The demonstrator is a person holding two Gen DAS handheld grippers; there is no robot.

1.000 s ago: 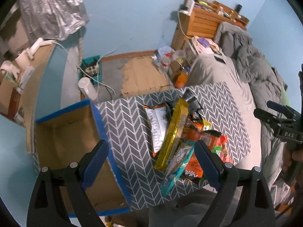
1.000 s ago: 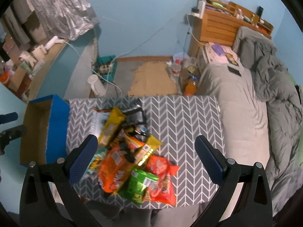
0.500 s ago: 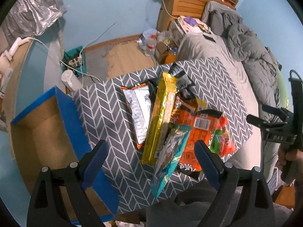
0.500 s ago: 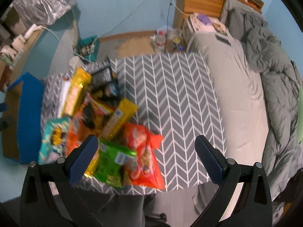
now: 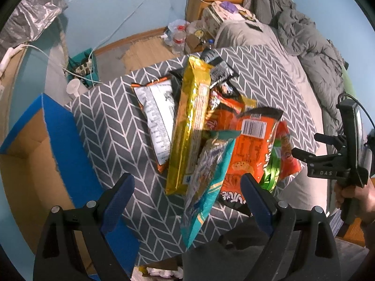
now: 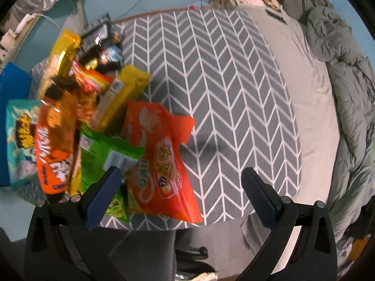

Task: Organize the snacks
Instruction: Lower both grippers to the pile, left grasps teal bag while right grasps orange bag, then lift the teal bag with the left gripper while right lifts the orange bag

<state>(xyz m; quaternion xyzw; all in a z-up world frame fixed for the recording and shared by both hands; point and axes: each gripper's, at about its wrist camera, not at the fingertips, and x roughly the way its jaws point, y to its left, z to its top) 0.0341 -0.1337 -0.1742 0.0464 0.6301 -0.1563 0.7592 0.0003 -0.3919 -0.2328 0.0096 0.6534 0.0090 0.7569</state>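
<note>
Home bedroom, bed (image 5: 293,53), rumpled duvet (image 6: 346,75)

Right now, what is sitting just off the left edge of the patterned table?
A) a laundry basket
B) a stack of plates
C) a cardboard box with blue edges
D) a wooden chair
C: the cardboard box, open and edged in blue, stands against the left side of the table, beside the pile of snacks.

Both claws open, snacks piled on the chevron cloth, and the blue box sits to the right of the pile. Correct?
Not quite: the blue box sits to the left of the pile, as the left wrist view shows. The rest holds: left claw and right claw are both open, and the snacks lie on the chevron cloth.
</note>
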